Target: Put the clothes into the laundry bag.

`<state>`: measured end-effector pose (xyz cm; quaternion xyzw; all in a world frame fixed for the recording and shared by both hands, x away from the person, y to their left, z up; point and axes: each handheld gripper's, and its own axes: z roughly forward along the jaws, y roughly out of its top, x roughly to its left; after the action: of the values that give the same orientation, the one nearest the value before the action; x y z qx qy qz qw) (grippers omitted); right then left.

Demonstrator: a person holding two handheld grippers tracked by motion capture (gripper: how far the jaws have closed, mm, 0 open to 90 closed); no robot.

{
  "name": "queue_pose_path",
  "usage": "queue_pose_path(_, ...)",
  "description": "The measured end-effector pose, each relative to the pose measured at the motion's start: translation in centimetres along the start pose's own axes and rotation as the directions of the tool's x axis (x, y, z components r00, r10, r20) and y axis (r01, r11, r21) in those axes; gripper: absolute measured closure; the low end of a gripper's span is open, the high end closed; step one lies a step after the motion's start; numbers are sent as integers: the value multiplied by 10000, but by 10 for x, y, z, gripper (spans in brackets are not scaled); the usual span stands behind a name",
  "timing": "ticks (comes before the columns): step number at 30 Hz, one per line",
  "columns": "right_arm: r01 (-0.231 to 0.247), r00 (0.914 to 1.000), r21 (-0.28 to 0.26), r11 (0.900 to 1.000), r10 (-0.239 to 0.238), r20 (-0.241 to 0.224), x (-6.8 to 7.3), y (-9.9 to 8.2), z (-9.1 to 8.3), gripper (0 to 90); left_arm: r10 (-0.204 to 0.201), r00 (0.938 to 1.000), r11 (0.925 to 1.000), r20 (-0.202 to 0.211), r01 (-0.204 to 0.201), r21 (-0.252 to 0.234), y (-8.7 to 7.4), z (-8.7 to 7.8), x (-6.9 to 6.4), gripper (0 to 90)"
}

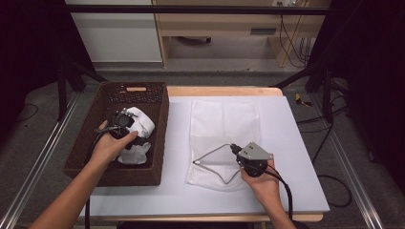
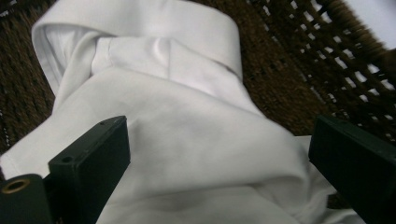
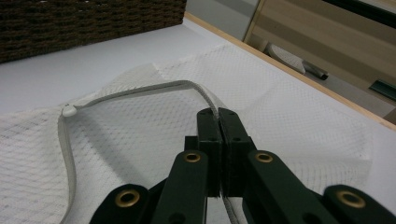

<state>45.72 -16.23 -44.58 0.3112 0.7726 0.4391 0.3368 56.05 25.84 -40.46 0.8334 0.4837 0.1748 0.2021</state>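
A white garment [image 1: 139, 125] [image 2: 187, 135] lies crumpled in the brown wicker basket [image 1: 90, 128] at the table's left. My left gripper [image 1: 122, 125] [image 2: 219, 149] is down inside the basket with its jaws wide apart on either side of the cloth, not pressing it. A white mesh laundry bag [image 1: 224, 129] [image 3: 289, 121] lies flat on the white table top. My right gripper [image 1: 235, 149] [image 3: 218, 119] is shut on the bag's zipper edge [image 3: 140, 91] and holds it lifted, so the mouth of the bag gapes open.
The basket's woven wall [image 2: 327, 60] stands close behind the garment. A wooden table edge [image 3: 299, 74] runs beyond the bag. Metal rails [image 1: 43, 157] flank the table on both sides. Cables [image 1: 329, 181] trail off the right side.
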Motion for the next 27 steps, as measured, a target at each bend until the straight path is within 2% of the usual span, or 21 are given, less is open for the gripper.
queue_pose_path(3, 15, 10000, 13, 10000, -15, -60, 0, 0, 0, 891, -62, 10000, 9998, 35, 61, 171, -3, 8, 9, 39)
queue_pose_path(4, 22, 10000, 14, 10000, -22, -64, 0, 0, 0, 891, -216, 9996, 9996, 176, 212, 210, -3, 14, 15, 14)
queue_pose_path(5, 19, 10000, 11, 10000, -19, -76, 0, 0, 0, 891, -216, 9996, 9996, 176, 212, 210, -3, 14, 15, 7)
queue_pose_path(7, 5, 10000, 24, 10000, -4, -78, 0, 0, 0, 891, -391, 9983, 9990, 435, 382, 218, -4, 22, 20, 1)
queue_pose_path(15, -7, 9999, 42, 10000, 8, -127, 0, -1, 0, 892, -517, 9966, 9985, 638, 506, 194, -5, 31, 19, 0)
queue_pose_path(23, 3, 9999, 67, 10000, -2, -151, 0, -1, 1, 892, -814, 9948, 9966, 612, 802, 214, -8, 36, 20, 0)
queue_pose_path(27, -2, 9999, 79, 10000, 4, -155, 0, -1, 1, 892, -1049, 9916, 9943, 752, 1032, 262, -10, 39, 22, 0)
